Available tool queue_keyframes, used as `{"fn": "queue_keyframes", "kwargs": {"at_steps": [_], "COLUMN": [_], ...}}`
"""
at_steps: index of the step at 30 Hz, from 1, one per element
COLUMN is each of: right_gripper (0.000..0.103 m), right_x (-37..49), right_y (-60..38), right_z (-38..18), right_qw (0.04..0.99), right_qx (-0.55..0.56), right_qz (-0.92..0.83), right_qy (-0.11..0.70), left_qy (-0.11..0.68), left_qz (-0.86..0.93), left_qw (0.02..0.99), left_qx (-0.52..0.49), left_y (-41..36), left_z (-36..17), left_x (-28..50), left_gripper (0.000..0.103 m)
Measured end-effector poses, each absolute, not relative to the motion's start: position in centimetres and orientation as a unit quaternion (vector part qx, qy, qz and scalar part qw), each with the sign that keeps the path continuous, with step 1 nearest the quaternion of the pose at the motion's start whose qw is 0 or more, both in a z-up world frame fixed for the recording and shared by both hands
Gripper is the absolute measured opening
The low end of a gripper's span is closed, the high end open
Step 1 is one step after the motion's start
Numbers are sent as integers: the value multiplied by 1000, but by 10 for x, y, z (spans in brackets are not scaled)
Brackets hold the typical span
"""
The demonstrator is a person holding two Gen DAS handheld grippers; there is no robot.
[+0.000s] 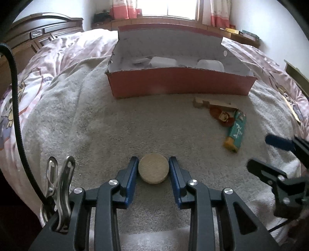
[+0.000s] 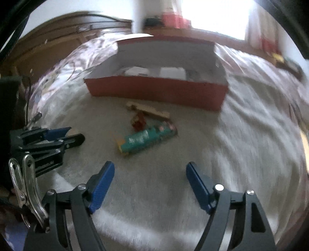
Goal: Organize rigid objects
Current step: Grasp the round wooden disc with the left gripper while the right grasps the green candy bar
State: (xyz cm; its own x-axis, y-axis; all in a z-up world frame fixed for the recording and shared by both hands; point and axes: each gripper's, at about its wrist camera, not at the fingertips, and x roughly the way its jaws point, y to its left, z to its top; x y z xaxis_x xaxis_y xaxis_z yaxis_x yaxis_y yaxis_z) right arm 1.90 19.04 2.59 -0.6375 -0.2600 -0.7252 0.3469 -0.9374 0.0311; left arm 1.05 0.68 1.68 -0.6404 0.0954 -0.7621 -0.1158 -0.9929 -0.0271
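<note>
A round wooden disc [image 1: 153, 168] sits between the blue pads of my left gripper [image 1: 154, 164], which is shut on it just above the grey towel. A red cardboard box [image 1: 179, 85] stands beyond, holding white items; it also shows in the right wrist view [image 2: 156, 90]. A teal packet [image 1: 236, 133], a red toy [image 1: 220, 114] and a wooden piece [image 1: 208, 103] lie right of centre. In the right wrist view my right gripper [image 2: 149, 170] is open and empty, short of the teal packet [image 2: 146, 139]. The left gripper [image 2: 65, 135] shows at its left.
A grey towel [image 1: 96, 125] covers a bed with a pink patterned quilt [image 1: 63, 50]. A wooden headboard [image 1: 34, 32] is at the far left, a bright window [image 1: 168, 7] behind. A metal clip [image 1: 58, 181] hangs on the left gripper's body.
</note>
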Motion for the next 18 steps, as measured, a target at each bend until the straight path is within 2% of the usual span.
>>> {"fn": "queue_keyframes", "kwargs": {"at_steps": [4, 10, 18], "right_gripper": [89, 91, 93], "right_x": [-3, -18, -31], "right_y": [180, 169, 174], "right_z": [20, 24, 21], "right_qw": [200, 196, 212], "right_qx": [408, 395, 407], "right_qz": [-885, -885, -878], "right_qy": [96, 151, 138], "left_qy": [9, 7, 7], "left_qz": [907, 908, 909], "left_qw": [60, 61, 62], "left_qx": [-417, -414, -412], "left_y": [5, 5, 5], "left_z": [16, 16, 16], "left_x": [11, 12, 13], "left_gripper": [32, 33, 33]}}
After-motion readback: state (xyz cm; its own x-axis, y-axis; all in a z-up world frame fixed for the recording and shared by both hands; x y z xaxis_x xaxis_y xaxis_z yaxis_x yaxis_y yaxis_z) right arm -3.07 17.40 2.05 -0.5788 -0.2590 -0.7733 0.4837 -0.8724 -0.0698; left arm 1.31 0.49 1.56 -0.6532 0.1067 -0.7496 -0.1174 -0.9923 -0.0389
